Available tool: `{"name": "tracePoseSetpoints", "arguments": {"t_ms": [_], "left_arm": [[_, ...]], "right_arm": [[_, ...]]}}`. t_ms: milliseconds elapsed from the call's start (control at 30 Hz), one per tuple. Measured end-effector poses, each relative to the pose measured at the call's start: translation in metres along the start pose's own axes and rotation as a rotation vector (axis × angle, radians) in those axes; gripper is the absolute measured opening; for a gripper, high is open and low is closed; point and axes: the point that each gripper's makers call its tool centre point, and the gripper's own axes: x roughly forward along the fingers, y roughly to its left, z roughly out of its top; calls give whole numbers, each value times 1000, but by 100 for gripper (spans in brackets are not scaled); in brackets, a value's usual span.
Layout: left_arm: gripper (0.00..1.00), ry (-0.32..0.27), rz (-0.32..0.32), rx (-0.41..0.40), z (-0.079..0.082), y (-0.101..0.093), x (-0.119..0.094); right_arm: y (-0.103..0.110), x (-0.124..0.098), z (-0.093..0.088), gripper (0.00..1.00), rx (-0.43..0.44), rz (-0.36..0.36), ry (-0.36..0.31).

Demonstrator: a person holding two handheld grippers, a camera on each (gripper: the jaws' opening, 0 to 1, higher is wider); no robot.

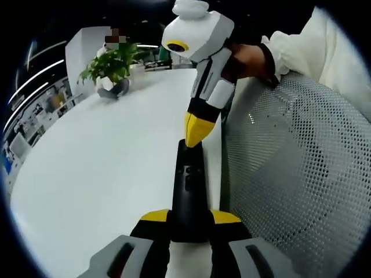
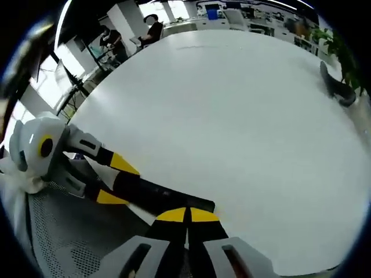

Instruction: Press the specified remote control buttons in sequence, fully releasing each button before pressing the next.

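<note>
Black remote control (image 1: 189, 194) clamped in left hand-held gripper (image 1: 189, 219), right hand-held gripper's (image 1: 197, 132) closed yellow tips touching its far end, above white table (image 1: 98, 174)

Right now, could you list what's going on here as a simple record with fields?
Surface: white table
Held item: black remote, gripped between the left gripper jaws
Pressing tool: right gripper, jaws closed, tip at the remote's far end
Nearby: potted plant at the table's far side; mesh chair back beside the table
</note>
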Motion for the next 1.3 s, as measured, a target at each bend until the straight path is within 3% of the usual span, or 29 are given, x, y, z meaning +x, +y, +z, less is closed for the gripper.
{"name": "tracePoseSetpoints", "arguments": {"t_ms": [100,767,1300], "left_arm": [[25,-4,-5,-2,0,0,0],[25,-11,-16,7,1,0,1],[25,-14,-31,16,2,-1,1]], "right_arm": [[0,0,0,0,-29,-14,3],[-2,0,1,0,1,-5,-8],[1,0,2,0,49,40,-2]]}}
